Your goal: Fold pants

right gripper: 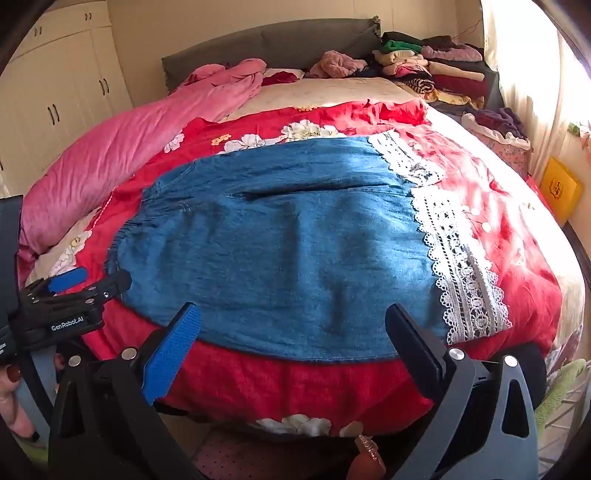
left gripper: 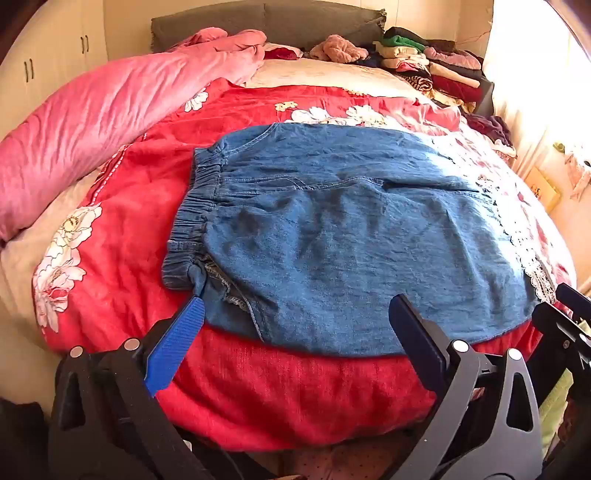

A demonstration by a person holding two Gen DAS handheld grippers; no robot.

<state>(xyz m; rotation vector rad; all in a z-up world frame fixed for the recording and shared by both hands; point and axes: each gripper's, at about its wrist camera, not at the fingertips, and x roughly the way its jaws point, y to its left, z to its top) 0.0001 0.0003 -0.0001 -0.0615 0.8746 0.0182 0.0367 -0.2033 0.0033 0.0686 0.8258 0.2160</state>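
Blue denim pants (left gripper: 351,240) lie flat across a red floral quilt (left gripper: 122,206), elastic waistband (left gripper: 192,221) to the left, white lace hems (right gripper: 461,258) to the right. They also show in the right wrist view (right gripper: 288,251). My left gripper (left gripper: 299,314) is open and empty, just above the pants' near edge by the waistband corner. My right gripper (right gripper: 295,321) is open and empty over the near edge toward the hem end. The left gripper also shows in the right wrist view (right gripper: 74,291), at the waistband side.
A pink duvet (left gripper: 110,110) is bunched along the left of the bed. Stacks of folded clothes (left gripper: 432,62) sit at the far right by the grey headboard (left gripper: 266,22). Cream wardrobes (right gripper: 66,88) stand left; a curtained window (right gripper: 524,74) is at the right.
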